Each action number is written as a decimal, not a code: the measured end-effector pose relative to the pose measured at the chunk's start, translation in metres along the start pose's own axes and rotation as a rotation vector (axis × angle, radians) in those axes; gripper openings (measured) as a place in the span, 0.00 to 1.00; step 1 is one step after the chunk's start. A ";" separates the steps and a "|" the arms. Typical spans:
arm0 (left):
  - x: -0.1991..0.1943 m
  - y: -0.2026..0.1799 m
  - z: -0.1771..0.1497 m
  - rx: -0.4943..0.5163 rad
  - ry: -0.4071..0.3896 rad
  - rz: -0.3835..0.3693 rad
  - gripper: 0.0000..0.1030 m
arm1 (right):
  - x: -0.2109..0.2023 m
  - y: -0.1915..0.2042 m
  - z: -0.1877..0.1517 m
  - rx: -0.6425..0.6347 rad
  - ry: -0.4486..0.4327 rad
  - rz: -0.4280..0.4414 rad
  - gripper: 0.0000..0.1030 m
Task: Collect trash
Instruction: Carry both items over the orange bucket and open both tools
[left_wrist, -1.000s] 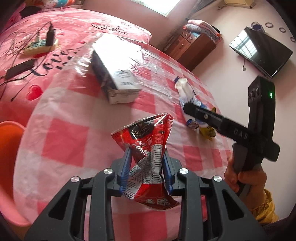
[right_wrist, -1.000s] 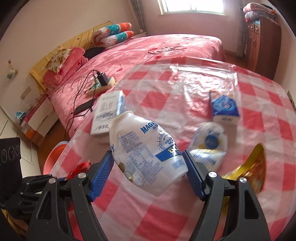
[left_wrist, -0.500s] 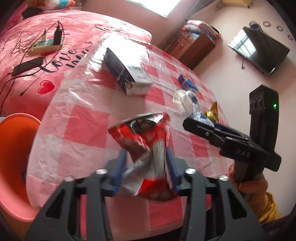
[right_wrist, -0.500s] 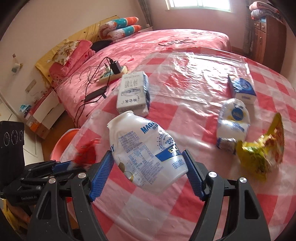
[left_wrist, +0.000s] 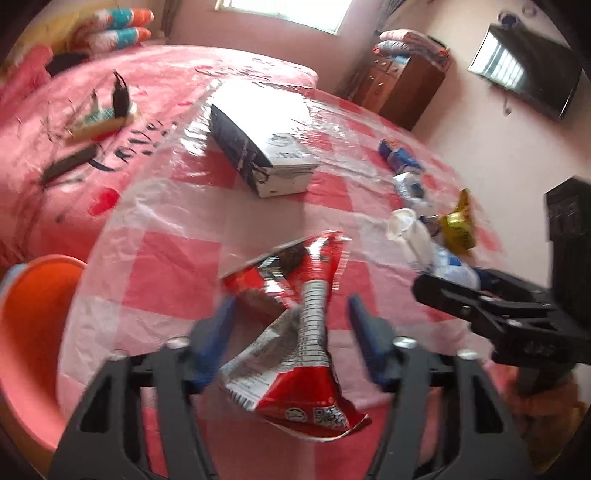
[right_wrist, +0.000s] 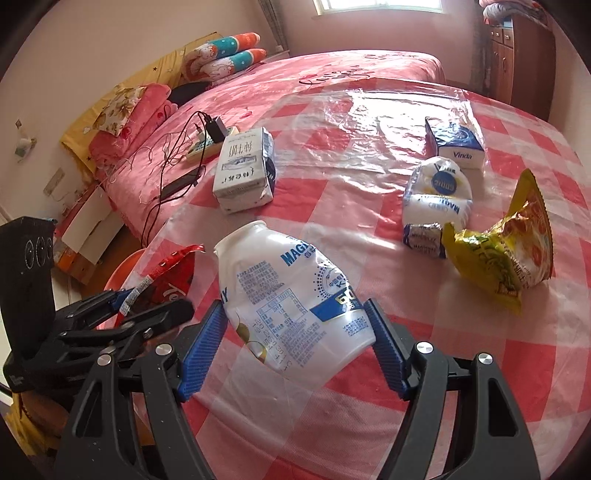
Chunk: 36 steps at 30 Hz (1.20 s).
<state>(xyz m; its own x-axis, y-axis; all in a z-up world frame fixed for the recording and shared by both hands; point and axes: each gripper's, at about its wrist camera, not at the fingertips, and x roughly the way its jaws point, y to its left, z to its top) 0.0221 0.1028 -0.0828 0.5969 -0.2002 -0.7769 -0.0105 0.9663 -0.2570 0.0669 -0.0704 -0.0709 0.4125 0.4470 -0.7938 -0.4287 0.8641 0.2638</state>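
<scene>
While the right hand-held gripper (right_wrist: 295, 350) pinches a crushed white bottle (right_wrist: 291, 299) over the checked surface (right_wrist: 461, 369), the left hand-held gripper (left_wrist: 291, 332) has just spread, red wrapper (left_wrist: 295, 343) loose between its pads, beside that bottle.

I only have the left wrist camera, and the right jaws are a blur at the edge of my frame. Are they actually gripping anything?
Observer: Yes. The right gripper has both blue pads pressed on a squashed white bottle, its open mouth pointing away.
Operator: What lies on the table beyond it?
Observer: A second white bottle lies on its side against a yellow wrapper. Behind them is a blue and white box marked Vinda.
</scene>
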 end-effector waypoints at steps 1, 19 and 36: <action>0.001 0.000 0.000 0.004 -0.001 -0.001 0.49 | 0.000 0.000 -0.001 0.000 0.001 0.000 0.73; -0.043 0.056 -0.011 -0.144 -0.060 -0.035 0.43 | 0.004 0.036 0.011 -0.046 0.029 0.081 0.73; -0.089 0.207 -0.049 -0.424 -0.109 0.171 0.43 | 0.055 0.207 0.033 -0.375 0.128 0.275 0.73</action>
<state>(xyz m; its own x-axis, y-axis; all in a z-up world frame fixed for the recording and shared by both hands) -0.0728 0.3133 -0.0949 0.6383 -0.0039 -0.7698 -0.4293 0.8282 -0.3602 0.0275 0.1411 -0.0417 0.1512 0.5948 -0.7895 -0.7782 0.5641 0.2760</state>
